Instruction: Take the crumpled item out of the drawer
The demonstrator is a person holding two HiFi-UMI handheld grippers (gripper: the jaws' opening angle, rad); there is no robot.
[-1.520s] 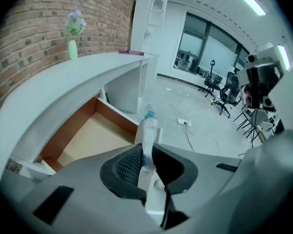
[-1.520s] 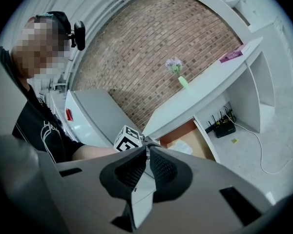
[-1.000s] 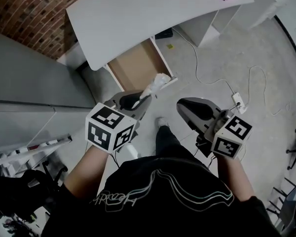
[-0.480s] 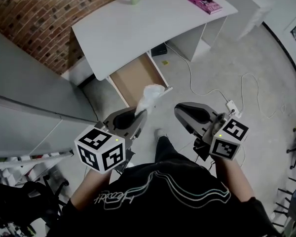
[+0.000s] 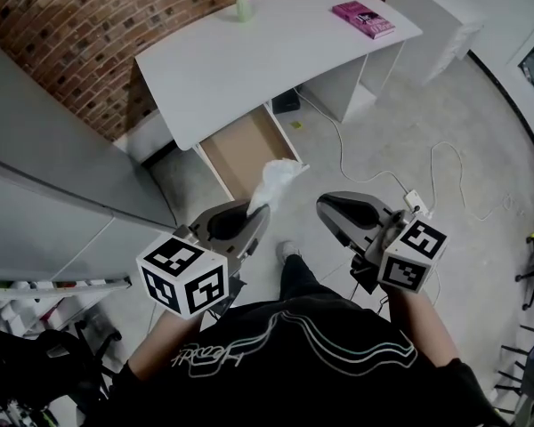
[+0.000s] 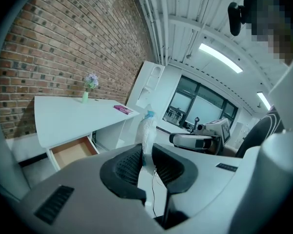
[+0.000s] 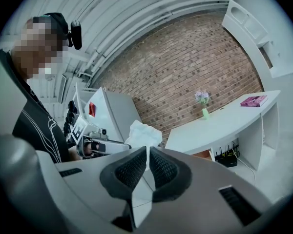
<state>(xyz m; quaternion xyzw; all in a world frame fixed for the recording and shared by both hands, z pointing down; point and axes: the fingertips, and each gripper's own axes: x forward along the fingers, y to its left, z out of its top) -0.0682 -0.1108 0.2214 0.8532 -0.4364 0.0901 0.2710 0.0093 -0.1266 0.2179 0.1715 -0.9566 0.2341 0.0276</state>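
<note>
Step in hand: extraction, apparently near done. Left hand-held gripper [image 5: 249, 213] pinches the white crumpled item [image 5: 277, 177] in narrow jaws, outside the open drawer [image 5: 242, 146], at its 5 o'clock. Right hand-held gripper [image 5: 331, 208] nearly closed, empty. Next, judged: keep the pinch firm and carry it clear.

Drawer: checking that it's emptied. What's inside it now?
Only bare brown bottom shows in the drawer. Its back is hidden under the desk; the held crumpled item covers its front corner.

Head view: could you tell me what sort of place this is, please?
Probably an office or workshop: a white desk with a drawer pulled open, a brick wall behind, cables trailing over the floor.
</note>
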